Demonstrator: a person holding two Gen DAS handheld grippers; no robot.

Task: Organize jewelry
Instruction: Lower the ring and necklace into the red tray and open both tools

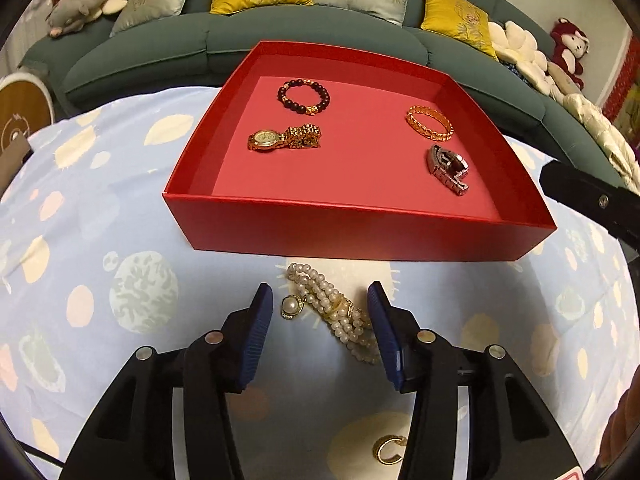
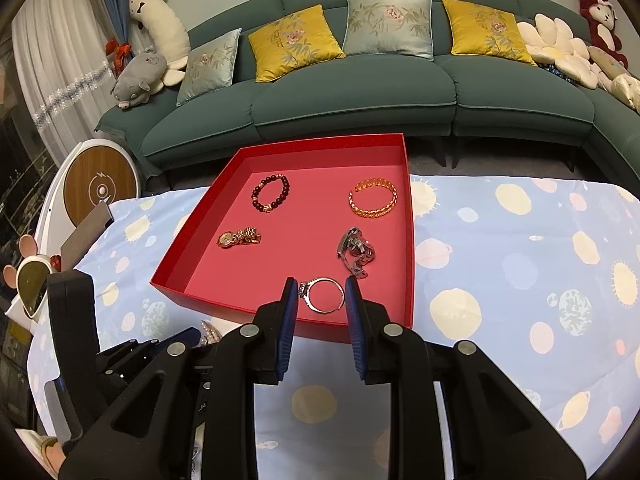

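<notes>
A red tray (image 1: pixel 360 232) on the patterned cloth holds a dark bead bracelet (image 1: pixel 304 96), a gold watch (image 1: pixel 280 139), a gold bangle (image 1: pixel 430 123) and a silver watch (image 1: pixel 448 168). In front of the tray a pearl bracelet (image 1: pixel 340 312) lies on the cloth between the fingers of my left gripper (image 1: pixel 320 288). The left gripper is open and its pads are not pressing the bracelet. A pearl earring (image 1: pixel 290 307) sits by its left finger. My right gripper (image 2: pixel 321 282) is shut on a silver ring (image 2: pixel 326 296), held over the tray's (image 2: pixel 280 316) near edge.
A gold earring (image 1: pixel 388 450) lies on the cloth under the left gripper. A green sofa (image 2: pixel 352 100) with cushions and plush toys stands behind the table. A round wood-faced device (image 2: pixel 100 192) is at the left. The cloth right of the tray is bare.
</notes>
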